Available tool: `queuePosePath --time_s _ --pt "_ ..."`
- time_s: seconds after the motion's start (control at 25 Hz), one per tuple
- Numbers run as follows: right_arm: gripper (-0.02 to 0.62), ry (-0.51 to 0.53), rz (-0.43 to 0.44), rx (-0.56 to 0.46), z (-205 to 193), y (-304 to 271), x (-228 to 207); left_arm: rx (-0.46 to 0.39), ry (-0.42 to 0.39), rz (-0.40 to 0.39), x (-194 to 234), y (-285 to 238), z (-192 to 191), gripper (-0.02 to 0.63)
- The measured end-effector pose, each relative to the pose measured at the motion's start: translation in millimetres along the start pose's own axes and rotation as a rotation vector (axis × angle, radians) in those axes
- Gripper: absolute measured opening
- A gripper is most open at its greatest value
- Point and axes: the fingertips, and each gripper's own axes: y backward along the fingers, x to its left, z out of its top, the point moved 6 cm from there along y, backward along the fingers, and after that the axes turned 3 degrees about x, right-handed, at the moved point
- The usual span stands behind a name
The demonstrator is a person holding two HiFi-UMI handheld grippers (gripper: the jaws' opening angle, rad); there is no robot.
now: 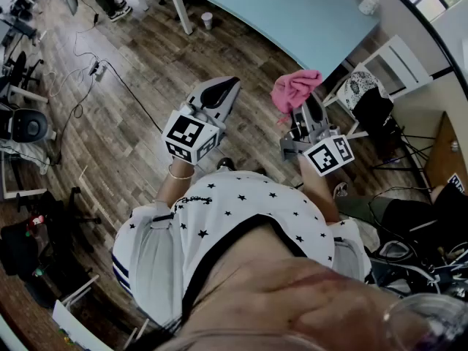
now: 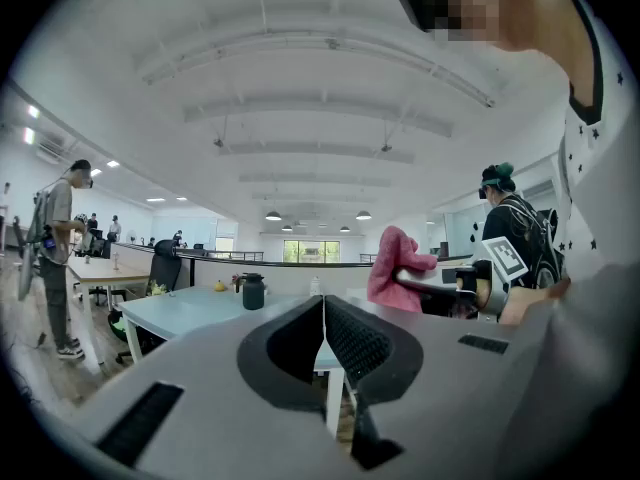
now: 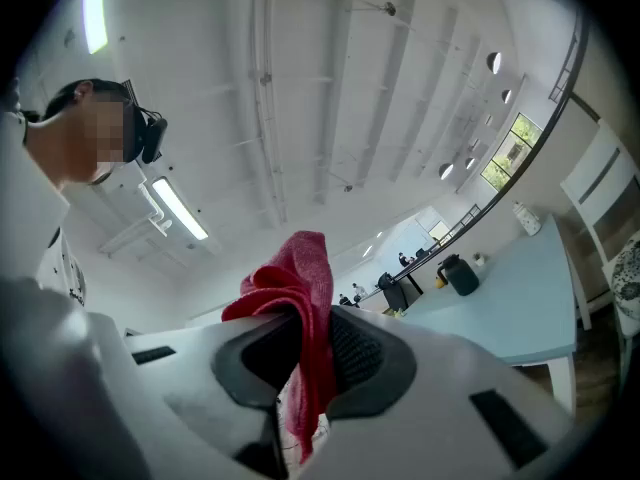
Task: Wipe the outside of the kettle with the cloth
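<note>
1. Progress, going by the frames: pretty much zero wiping done. The kettle (image 2: 252,291) sits on the pale blue table (image 1: 292,20), well apart from both grippers, and the cloth isn't touching it.
2. The right gripper (image 3: 310,343) is clamped onto the pink cloth (image 3: 300,278). A fold is pinched between its jaws, the bulk is bunched up above them and a bit hangs out below.
3. The left gripper (image 2: 323,313) has its jaws pressed together with nothing in them, just pointing out towards the table.
4. What's left is everything: walk up to the table, probably steady the kettle with the free gripper, then rub the cloth around the sides.
5. Materials: the cloth looks soft and fuzzy, like terry or microfibre, and floppy enough to wrap a curve. The kettle is a dark, squat cylinder with a handle; too small to tell whether it's plastic or metal. Both grippers have smooth grey shells and dark, ribbed, rubbery-looking jaw pads. The tabletop is flat and matte, and the floor (image 1: 131,115) is wood planks.
</note>
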Motion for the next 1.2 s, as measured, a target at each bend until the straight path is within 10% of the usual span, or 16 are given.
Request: queuePosePath --time_s 1.2 --pt "0.066 -0.102 0.011 -0.022 20.6 48.0 -57.7 0.035 0.007 0.022 -52.4 -46.7 -1.1 0.029"
